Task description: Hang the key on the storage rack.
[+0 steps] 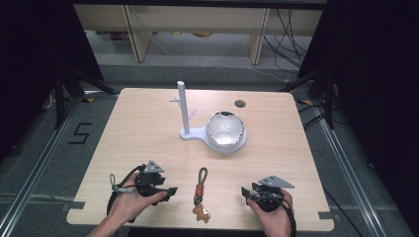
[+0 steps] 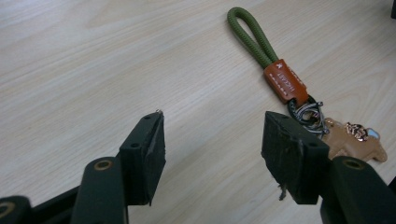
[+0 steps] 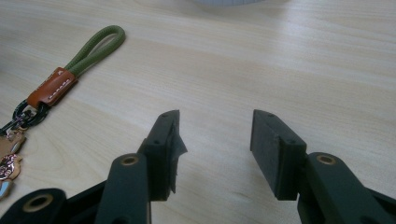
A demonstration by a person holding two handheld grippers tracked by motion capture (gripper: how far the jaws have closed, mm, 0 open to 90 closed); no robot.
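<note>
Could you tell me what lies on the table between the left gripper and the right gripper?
In the high view, a keychain with a green cord loop lies flat between the left gripper and the right gripper, untouched by either.

Light wood-grain bench (image 1: 148,128), rounded corners, small dark round hole (image 1: 240,103) near far edge at 1 o'clock from centre. White stand (image 1: 184,108) just past bench centre: upright post, short side pegs, flat base. Shiny silver bowl (image 1: 225,129) tilted on white dish part of that base, at 3 o'clock from post, touching it. Grey floor (image 1: 207,74) beyond bench, black "5" marking (image 1: 80,133) at 9 o'clock. Pale wooden shelving (image 1: 197,22) at 12 o'clock, cables (image 1: 289,37) trailing at 1 o'clock.
</note>
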